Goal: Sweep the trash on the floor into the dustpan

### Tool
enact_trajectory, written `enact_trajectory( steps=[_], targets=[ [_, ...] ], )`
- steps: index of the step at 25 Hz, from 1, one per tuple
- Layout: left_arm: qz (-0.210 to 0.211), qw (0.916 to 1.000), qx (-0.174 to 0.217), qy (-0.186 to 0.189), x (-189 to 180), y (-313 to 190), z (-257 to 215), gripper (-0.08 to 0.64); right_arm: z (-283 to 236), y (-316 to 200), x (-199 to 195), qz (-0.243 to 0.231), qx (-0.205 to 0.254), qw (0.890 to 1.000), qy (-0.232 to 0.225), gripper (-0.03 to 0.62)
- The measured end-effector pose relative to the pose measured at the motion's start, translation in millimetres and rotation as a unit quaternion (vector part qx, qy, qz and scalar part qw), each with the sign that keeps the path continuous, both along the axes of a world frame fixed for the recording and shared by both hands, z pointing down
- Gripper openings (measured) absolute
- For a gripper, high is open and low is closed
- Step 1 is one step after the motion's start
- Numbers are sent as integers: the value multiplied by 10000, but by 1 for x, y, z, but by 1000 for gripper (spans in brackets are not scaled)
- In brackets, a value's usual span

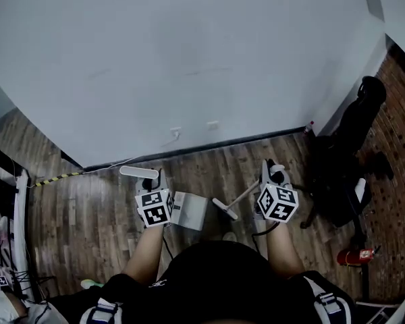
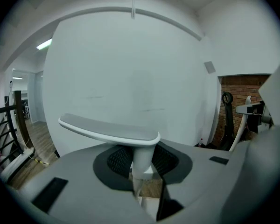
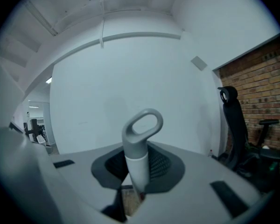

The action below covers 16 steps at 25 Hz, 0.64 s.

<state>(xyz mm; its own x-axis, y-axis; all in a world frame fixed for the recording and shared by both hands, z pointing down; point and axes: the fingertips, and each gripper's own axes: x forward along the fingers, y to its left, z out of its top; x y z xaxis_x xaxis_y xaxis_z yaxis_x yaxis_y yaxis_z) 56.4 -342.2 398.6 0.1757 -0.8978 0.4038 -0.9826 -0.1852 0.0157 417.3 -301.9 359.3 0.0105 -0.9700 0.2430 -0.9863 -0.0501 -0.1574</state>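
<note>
My left gripper [image 1: 158, 183] is shut on the upright stem of the dustpan handle [image 2: 142, 158], just under its flat grey top [image 2: 109, 129]. In the head view that grey top [image 1: 138, 173] sticks out to the left, and the white dustpan [image 1: 190, 210] rests on the wooden floor between my hands. My right gripper [image 1: 271, 173] is shut on the broom's white shaft [image 3: 137, 169], whose grey loop end [image 3: 142, 125] rises past the jaws. The broom shaft [image 1: 237, 199] slants down toward the dustpan. A small pale bit [image 1: 229, 235] lies on the floor by my body; the broom head is hidden.
A white wall [image 1: 189, 59] with a dark skirting runs close ahead. A black office chair [image 1: 344, 174] and a red fire extinguisher [image 1: 355, 255] stand at the right by a brick wall [image 1: 401, 140]. A yellow-black cable [image 1: 54, 178] and a railing [image 1: 7, 201] are at the left.
</note>
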Motion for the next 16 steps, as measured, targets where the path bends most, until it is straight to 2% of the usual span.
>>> enact_trajectory(
  steps=[9,16],
  targets=[
    [311,9995,-39,-41,38,-20,2,103,-9,-4,45,238,145,9995,-156,67],
    [532,9978,-356,152,54,-42,20,103,-5,-14,61,364,129,9991,-149,71]
  ],
)
